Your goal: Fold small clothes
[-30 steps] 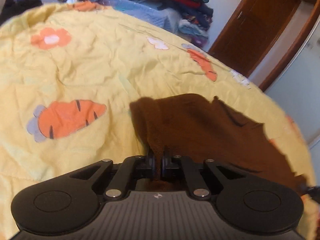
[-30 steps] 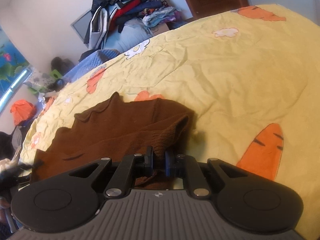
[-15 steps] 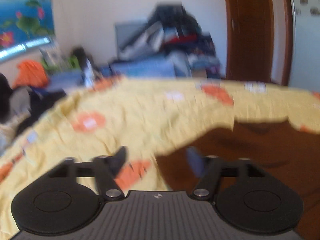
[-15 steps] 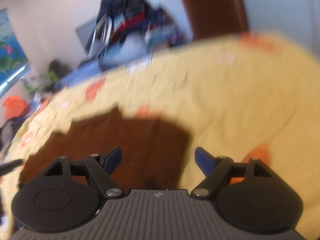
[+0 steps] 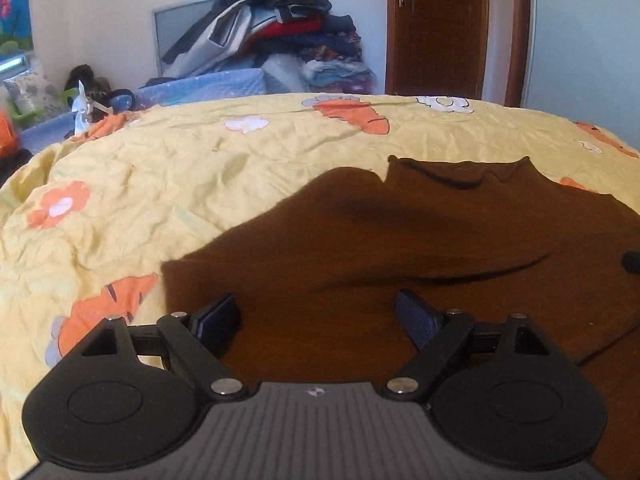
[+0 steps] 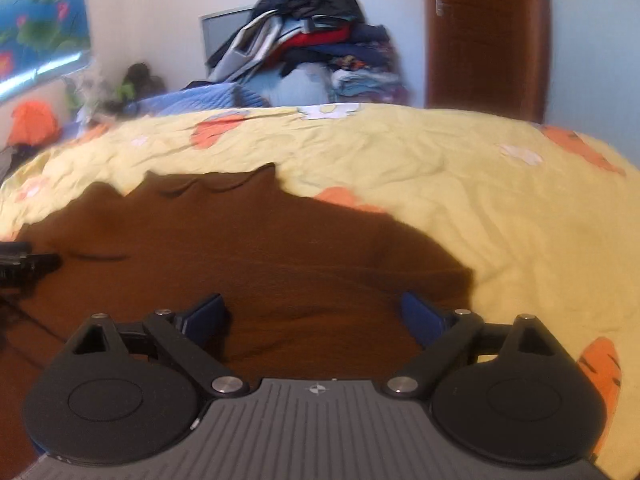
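Left wrist view: left hand-held gripper (image 5: 316, 316), fingers spread wide, nothing between the blue pads (image 5: 218, 314); it hangs over the near part of a brown garment (image 5: 400, 248). The garment lies spread on a bed under a yellow cover (image 5: 160, 168) printed with carrots and flowers, and fills the picture from 6 o'clock out to 3 o'clock. Its neckline sits at about 1 o'clock. One long crease crosses the cloth toward 3 o'clock, perhaps the edge of a layer turned over; this cannot be settled from here. A dark object at the 3 o'clock edge may be the tip of the other gripper. Beyond the bed: a heap of clothes (image 5: 280, 40) at 12 o'clock and a wooden door (image 5: 436, 28) at 1 o'clock. Right wrist view, somewhat blurred: right hand-held gripper (image 6: 316, 316), fingers likewise wide apart and holding nothing, over the same garment, which here runs from 6 o'clock to 9 o'clock with the neckline near 11 o'clock. A black part at 9 o'clock is likely the left gripper. Progress, as a judgement: the garment is laid out and released, at most one fold made; the shape is still broad, so further folds remain, starting with a fresh grip on an edge.
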`<state>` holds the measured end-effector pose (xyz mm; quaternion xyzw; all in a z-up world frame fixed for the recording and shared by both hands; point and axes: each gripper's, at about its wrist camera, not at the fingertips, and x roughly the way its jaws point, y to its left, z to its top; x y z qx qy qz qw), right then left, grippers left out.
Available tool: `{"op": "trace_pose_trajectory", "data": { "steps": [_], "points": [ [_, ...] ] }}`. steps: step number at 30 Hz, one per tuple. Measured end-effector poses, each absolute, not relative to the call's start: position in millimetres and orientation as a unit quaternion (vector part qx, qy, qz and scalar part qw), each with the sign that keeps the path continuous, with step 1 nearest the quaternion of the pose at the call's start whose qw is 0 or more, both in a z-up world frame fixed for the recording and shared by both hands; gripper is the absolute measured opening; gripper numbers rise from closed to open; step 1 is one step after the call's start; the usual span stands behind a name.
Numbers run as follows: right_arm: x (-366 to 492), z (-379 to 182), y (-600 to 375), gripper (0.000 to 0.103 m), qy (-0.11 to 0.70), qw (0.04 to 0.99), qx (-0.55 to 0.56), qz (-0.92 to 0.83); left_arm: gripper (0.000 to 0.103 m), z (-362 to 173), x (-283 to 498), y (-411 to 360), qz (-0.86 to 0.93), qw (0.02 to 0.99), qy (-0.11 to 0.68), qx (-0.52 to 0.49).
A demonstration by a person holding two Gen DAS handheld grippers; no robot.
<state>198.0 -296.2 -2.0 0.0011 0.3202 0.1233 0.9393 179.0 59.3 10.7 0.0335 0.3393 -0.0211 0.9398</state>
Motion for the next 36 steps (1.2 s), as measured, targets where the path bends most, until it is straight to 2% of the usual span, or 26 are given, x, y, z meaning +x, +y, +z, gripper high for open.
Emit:
{"op": "trace_pose_trajectory", "data": {
  "steps": [3,5,7,10,12,13,15,17,19,21,24,26,28,29,30,31,32,36],
  "points": [
    [196,2,-276,0.094,0.326,0.938,-0.053,0.106,0.088,24,164,45,0.01,0.94,0.331,0.084],
    [180,16,-275,0.091,0.335,0.937,-0.022,0.091,0.088,39,137,42,-0.003,0.946,0.318,0.067],
    [153,27,-275,0.095,0.312,0.94,0.018,0.134,0.088,45,111,36,-0.05,0.949,0.31,0.043],
    [134,19,-261,0.097,0.331,0.93,-0.004,0.161,0.089,25,102,19,-0.083,0.932,0.345,0.074],
    [132,-2,-257,0.099,0.358,0.92,-0.047,0.154,0.091,10,99,24,-0.088,0.938,0.325,0.083],
    [124,-7,-259,0.1,0.33,0.927,-0.073,0.161,0.091,12,100,29,-0.089,0.937,0.329,0.073],
    [127,-1,-272,0.099,0.343,0.926,-0.035,0.155,0.09,24,96,30,-0.071,0.935,0.337,0.083],
    [123,6,-275,0.093,0.357,0.924,-0.04,0.128,0.09,39,76,34,-0.076,0.94,0.323,0.076],
    [104,19,-283,0.097,0.356,0.924,-0.002,0.137,0.09,48,51,44,-0.091,0.945,0.309,0.057],
    [82,23,-298,0.097,0.346,0.924,0.044,0.155,0.09,50,33,57,-0.071,0.948,0.305,0.049],
    [61,18,-321,0.096,0.341,0.932,0.05,0.11,0.09,39,29,77,-0.02,0.946,0.321,0.031],
    [62,9,-332,0.088,0.358,0.929,0.048,0.08,0.09,27,41,88,0.014,0.935,0.353,0.015],
    [63,4,-334,0.068,0.356,0.931,0.03,0.078,0.089,17,53,92,0.037,0.93,0.367,0.004],
    [65,3,-330,0.062,0.356,0.931,0.016,0.079,0.077,16,55,94,0.04,0.931,0.362,-0.01],
    [69,3,-328,0.038,0.354,0.932,0.011,0.079,0.048,18,56,95,0.04,0.933,0.357,-0.022],
    [70,5,-329,0.014,0.356,0.93,0.023,0.089,0.032,21,57,95,0.047,0.933,0.356,-0.022],
    [73,6,-332,0.014,0.365,0.925,0.043,0.097,0.019,24,59,96,0.047,0.932,0.358,-0.022],
    [70,5,-353,0.006,0.359,0.929,0.055,0.077,0.018,22,56,103,0.047,0.933,0.355,-0.014]
  ]
}}
